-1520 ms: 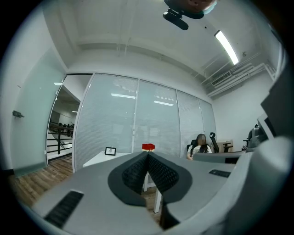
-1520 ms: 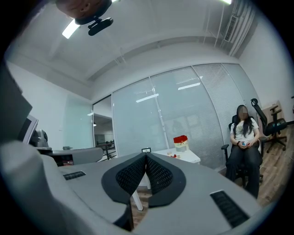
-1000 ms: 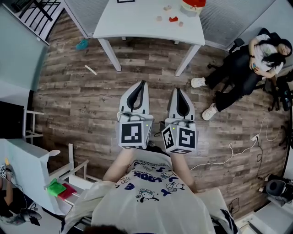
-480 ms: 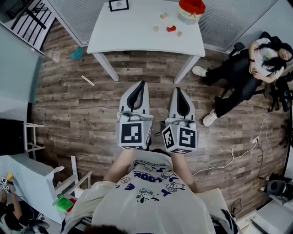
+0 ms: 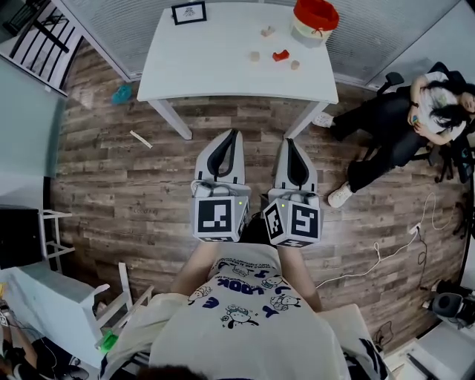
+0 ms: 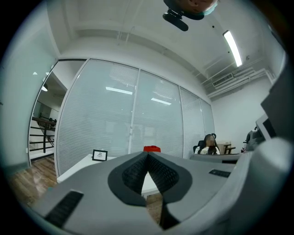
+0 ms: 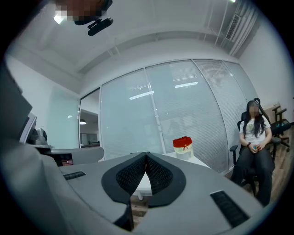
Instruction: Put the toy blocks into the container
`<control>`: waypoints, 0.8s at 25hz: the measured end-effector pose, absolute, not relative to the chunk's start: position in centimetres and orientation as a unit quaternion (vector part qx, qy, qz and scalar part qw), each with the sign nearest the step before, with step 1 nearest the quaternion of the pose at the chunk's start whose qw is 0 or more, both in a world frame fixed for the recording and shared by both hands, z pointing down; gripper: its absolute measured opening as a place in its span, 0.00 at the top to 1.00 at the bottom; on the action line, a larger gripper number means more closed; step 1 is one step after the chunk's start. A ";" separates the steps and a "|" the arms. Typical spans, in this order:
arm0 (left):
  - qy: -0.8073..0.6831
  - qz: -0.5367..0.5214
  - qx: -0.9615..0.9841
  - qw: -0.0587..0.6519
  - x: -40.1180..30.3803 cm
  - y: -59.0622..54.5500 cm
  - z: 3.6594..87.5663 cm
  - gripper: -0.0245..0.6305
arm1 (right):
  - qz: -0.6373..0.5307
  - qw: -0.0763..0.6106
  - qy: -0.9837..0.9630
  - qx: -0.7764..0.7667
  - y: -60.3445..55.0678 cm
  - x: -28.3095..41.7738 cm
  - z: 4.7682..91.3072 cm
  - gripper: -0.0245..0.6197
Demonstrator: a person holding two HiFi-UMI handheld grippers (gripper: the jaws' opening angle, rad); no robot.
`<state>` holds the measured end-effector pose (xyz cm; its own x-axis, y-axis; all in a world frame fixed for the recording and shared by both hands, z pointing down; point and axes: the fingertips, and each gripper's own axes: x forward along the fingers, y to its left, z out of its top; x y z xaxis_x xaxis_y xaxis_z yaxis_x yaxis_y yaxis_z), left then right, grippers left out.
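Note:
On the white table (image 5: 223, 67) at the top of the head view lie several small toy blocks: a red one (image 5: 280, 55) and pale ones (image 5: 254, 56), (image 5: 267, 31), (image 5: 295, 64). A white container with a red rim (image 5: 313, 19) stands at the table's far right; it also shows as the red-topped container (image 7: 183, 148) in the right gripper view. My left gripper (image 5: 232, 135) and right gripper (image 5: 286, 142) are held side by side over the floor, short of the table. Both are shut, with nothing between their jaws.
A small framed picture (image 5: 188, 12) stands at the table's far left. A person sits in a chair (image 5: 404, 130) to the right. A teal object (image 5: 121, 94) and a stick (image 5: 140, 139) lie on the wood floor. A cable (image 5: 386, 245) runs along the floor at right.
The table has come lower in the head view and shows more fully. Both grippers stay shut and side by side.

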<state>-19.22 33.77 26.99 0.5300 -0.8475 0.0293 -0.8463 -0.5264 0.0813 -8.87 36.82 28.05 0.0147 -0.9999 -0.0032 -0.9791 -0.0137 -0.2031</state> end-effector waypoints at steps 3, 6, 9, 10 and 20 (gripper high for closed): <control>-0.488 -0.001 0.872 0.050 -19.6 32.8 27.6 0.92 | -0.072 0.069 0.697 -0.710 36.0 -8.7 28.2 0.95; -0.490 0.001 0.870 0.061 -19.8 32.0 28.2 0.92 | -0.075 0.064 0.692 -0.715 35.5 -8.4 28.5 0.95; -0.491 0.001 0.869 0.067 -19.7 31.3 28.5 0.92 | -0.077 0.059 0.691 -0.716 35.0 -8.3 28.8 0.95; -0.491 0.002 0.869 0.069 -19.6 31.1 28.6 0.92 | -0.079 0.057 0.691 -0.716 34.8 -8.2 28.9 0.95; -0.494 0.008 0.866 0.074 -17.9 27.3 29.1 0.92 | -0.087 0.055 0.695 -0.712 30.8 -6.6 29.6 0.95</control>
<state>-17.93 27.32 29.10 0.5109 -0.8553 0.0863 -0.8576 -0.5002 0.1200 -6.61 30.84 29.56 0.0193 -0.9987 0.0471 -0.9796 -0.0284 -0.1990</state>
